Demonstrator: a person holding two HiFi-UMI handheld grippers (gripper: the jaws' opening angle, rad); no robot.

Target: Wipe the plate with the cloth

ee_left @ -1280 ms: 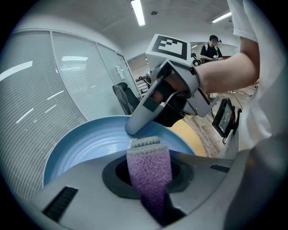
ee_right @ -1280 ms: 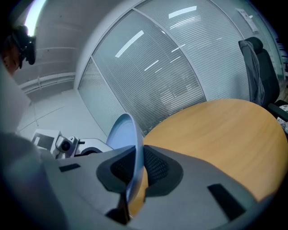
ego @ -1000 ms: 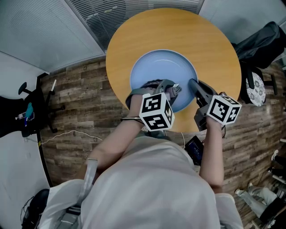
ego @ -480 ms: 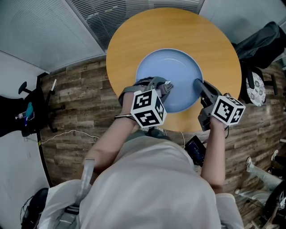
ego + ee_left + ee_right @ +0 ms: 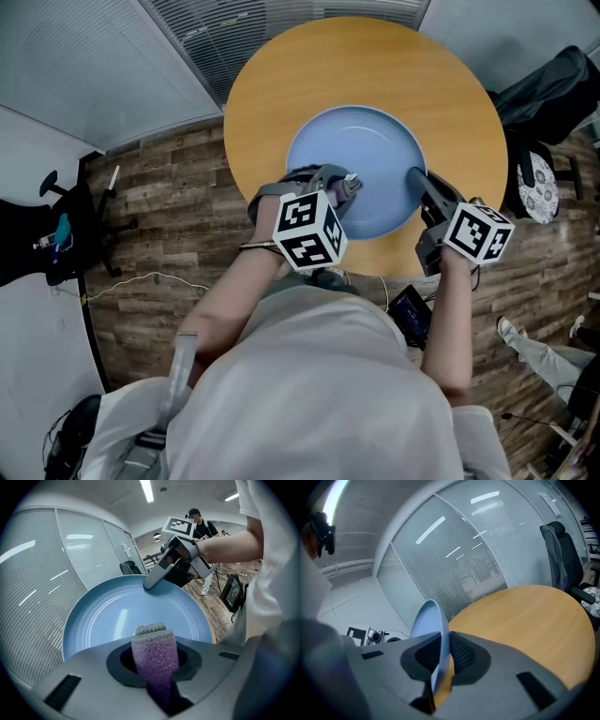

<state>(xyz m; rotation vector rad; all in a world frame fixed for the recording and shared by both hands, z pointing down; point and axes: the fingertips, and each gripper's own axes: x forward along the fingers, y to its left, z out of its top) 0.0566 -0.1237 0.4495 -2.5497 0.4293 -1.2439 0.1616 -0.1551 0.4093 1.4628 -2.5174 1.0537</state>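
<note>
Your right gripper [image 5: 413, 174] has its fingers closed to a narrow gap, pinching the right rim of the plate [image 5: 361, 141]. In the right gripper view [image 5: 439, 660] the rim runs edge-on straight between the two pads. Your left gripper [image 5: 351, 181] has its fingers pressed together on the cloth [image 5: 153, 660], a folded purple strip whose grey end pokes out past the tips.

Round and wooden, the tabletop [image 5: 347, 61] carries the plate [image 5: 117, 616] on the half nearest you, with the plate's near rim close to the tabletop's near edge. It is pale blue, wide and shallow, and bare across its middle.

From the left gripper view, the cloth's end sits over the plate's near-left part, just inside the rim; whether it touches the surface cannot be told. Your right gripper [image 5: 151, 581] shows at the plate's far side in that view, well apart from the cloth.
</note>
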